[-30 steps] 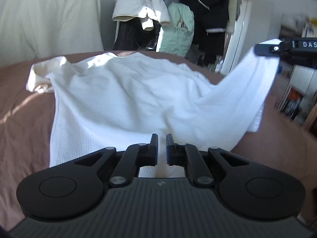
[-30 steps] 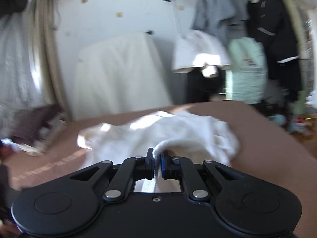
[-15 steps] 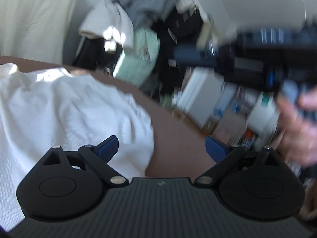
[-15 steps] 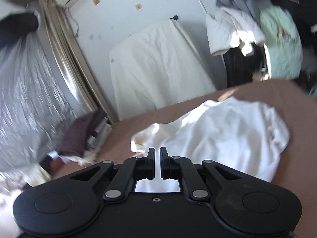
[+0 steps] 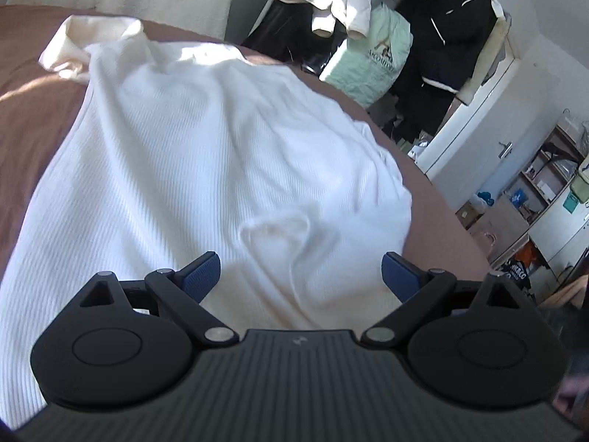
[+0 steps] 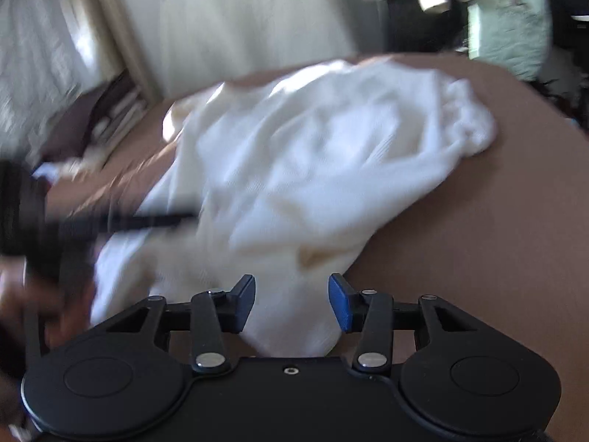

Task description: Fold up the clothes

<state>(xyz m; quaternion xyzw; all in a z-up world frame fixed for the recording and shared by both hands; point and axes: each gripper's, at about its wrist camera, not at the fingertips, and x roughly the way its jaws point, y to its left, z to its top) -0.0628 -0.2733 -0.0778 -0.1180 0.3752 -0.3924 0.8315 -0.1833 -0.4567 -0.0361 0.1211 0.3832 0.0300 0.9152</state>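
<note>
A bed [image 5: 33, 118] with a brown cover is carrying everything here, and it is filling most of both views. A white ribbed garment [image 5: 191, 169] is lying across it, rumpled, with one side folded over onto the body so that a rounded edge is sitting near the bed's right margin in the left wrist view. A cream collar or sleeve end [image 5: 73, 44] is bunching at the far corner of the garment, partly catching sunlight.

Beyond the bed, a crowded clothes rack [image 5: 386, 29] is holding a pale jacket, a mint green top and dark coats, and a large cream sheet [image 6: 239, 18] is hanging against the wall. Shelves with boxes and oddments [image 5: 545, 184] are standing at the right.

The left tongs [image 5: 300, 276] are hovering over the near part of the garment, spread wide and holding nothing. The right tongs [image 6: 291, 300] are also parted, moderately, with the near hem of the garment [image 6: 294, 265] showing between them but not pinched. In the blurred right wrist view, the other gripper is crossing the left side, over the garment's edge.
</note>
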